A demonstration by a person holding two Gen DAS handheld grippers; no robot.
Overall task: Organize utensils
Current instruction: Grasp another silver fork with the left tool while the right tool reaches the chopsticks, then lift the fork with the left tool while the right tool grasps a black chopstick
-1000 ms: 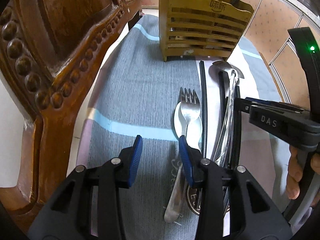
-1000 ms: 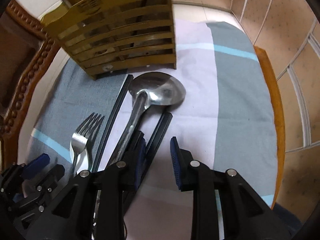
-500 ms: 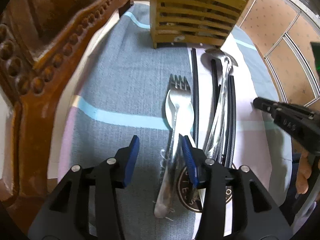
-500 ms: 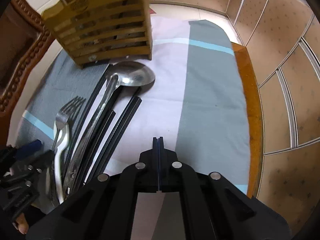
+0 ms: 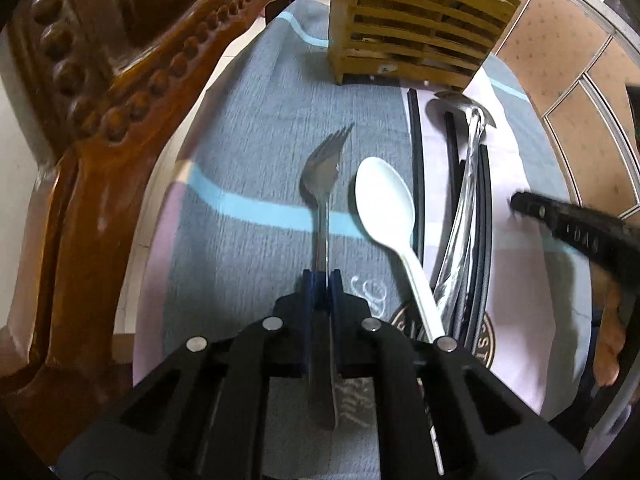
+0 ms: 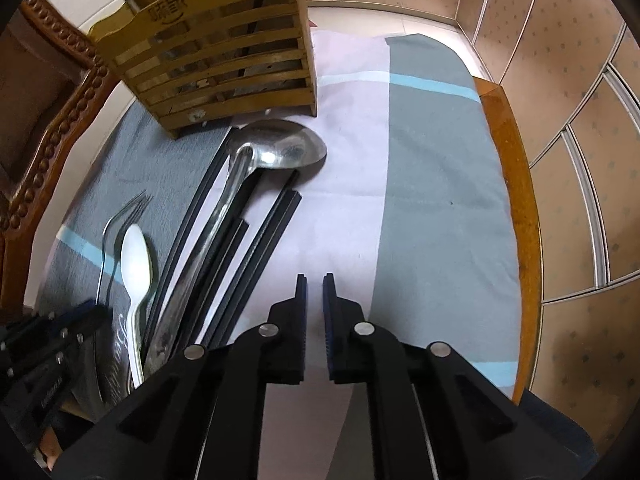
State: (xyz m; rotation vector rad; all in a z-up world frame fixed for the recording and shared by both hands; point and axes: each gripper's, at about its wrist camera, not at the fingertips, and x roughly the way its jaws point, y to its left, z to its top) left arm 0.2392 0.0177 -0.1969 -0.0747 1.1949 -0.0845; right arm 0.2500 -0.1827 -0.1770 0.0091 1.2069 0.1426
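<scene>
Fork (image 5: pixel 322 168) is the item in hand: we hold it in the left tongs (image 5: pixel 321 280), whose blue pads are closing on its handle, with the handle's end running back under the tong body. Its long axis runs straight ahead along the tongs, tines pointing toward the wooden holder (image 5: pixel 416 36), and it looks turned on edge and lifted off the cloth (image 5: pixel 260 136).

The holder stands upright at the far end of the cloth, ahead of the tines and slightly to their right. We judge that the coming move turns on this one relation: the fork must travel forward and rise above the holder's top edge, then tip so it drops in.

Just right of the fork lies the white spoon (image 5: pixel 386 200), bowl up, apart from the fork. Beyond it, the black chopsticks (image 5: pixel 416 152) and the steel ladle (image 6: pixel 276 148) lie roughly parallel, the ladle bowl just beside the holder's base.

The right tongs (image 6: pixel 315 312) hover over bare cloth, jaws parting a little with nothing between them. The left hand is therefore the nearer one.
</scene>
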